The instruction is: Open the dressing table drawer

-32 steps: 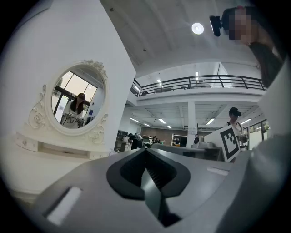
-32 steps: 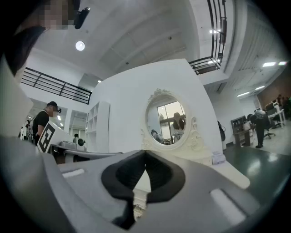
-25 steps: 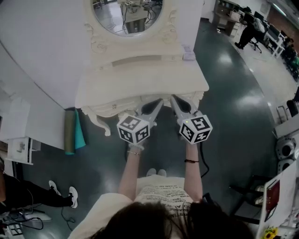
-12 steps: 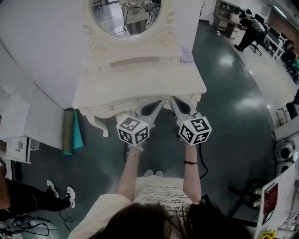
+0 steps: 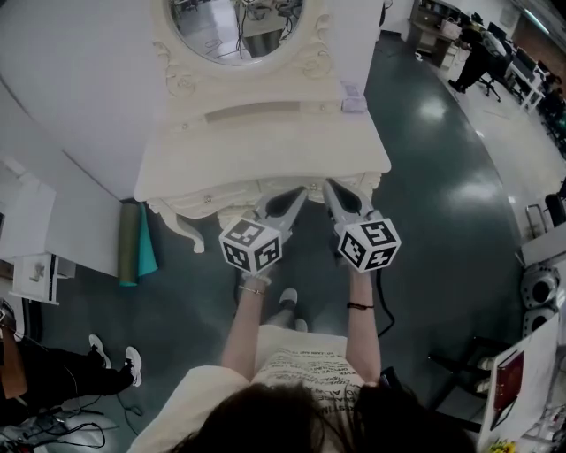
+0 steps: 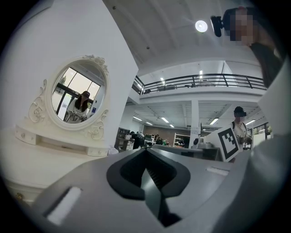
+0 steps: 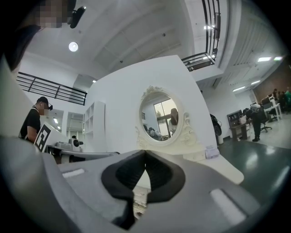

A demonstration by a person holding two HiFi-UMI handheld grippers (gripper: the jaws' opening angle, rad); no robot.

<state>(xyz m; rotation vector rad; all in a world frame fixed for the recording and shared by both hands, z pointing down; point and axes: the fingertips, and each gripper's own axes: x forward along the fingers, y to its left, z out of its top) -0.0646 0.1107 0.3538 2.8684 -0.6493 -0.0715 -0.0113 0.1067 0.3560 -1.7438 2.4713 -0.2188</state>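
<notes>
The cream dressing table (image 5: 265,150) with its oval mirror (image 5: 237,26) stands against a white wall, straight ahead of me. Its carved drawer front (image 5: 225,202) runs under the tabletop's front edge and is mostly hidden by that edge. My left gripper (image 5: 303,192) and right gripper (image 5: 327,186) point level at the middle of that front, side by side, tips at the edge. In the left gripper view, the left gripper (image 6: 145,150) is shut with nothing between its jaws. In the right gripper view, the right gripper (image 7: 145,154) is shut too, with carved cream trim (image 7: 138,207) showing below it.
A small pale box (image 5: 355,103) sits on the tabletop's back right corner. Rolled green mats (image 5: 139,243) lean by the table's left leg. A white cabinet (image 5: 31,257) stands farther left. A bystander's shoes (image 5: 115,358) are at lower left, and equipment (image 5: 539,274) at right.
Both grippers stay shut at the table's front edge and shift only slightly. The person's foot has stepped forward beneath them.
</notes>
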